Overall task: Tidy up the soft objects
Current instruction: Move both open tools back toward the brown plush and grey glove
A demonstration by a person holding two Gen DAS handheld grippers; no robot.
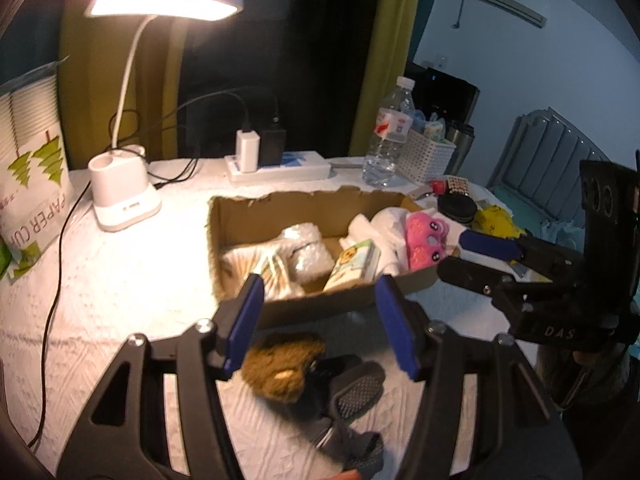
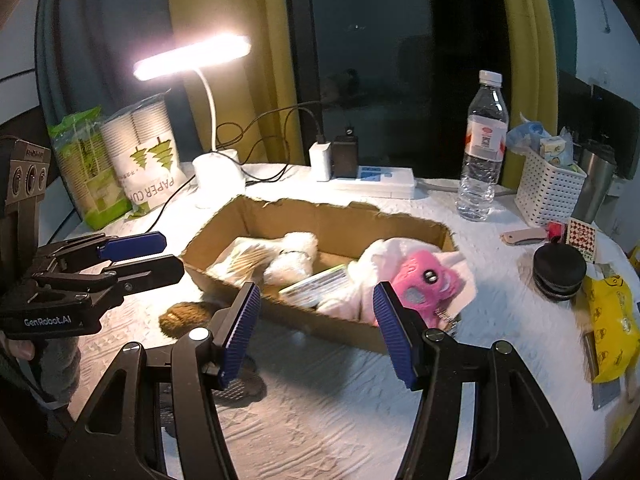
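A shallow cardboard box [image 1: 320, 308] [image 2: 336, 216] sits mid-table. It holds white soft bundles [image 2: 292, 256], a tissue pack [image 1: 352, 266] and a pink plush toy [image 1: 424, 240] [image 2: 424, 284] at its right end. A brown fuzzy toy [image 1: 280, 364] [image 2: 180, 316] and a grey sock with grip dots [image 1: 352, 392] lie on the white cloth in front of the box. My left gripper [image 1: 320, 320] is open and empty just above the brown toy. My right gripper [image 2: 316, 328] is open and empty, hovering before the box's near wall.
A lit desk lamp [image 1: 124, 196], paper cup sleeve [image 1: 32, 160], power strip [image 1: 280, 168], water bottle [image 2: 482, 148], white basket [image 2: 548, 192], black round case [image 2: 560, 266] and yellow packet [image 2: 612, 328] ring the box.
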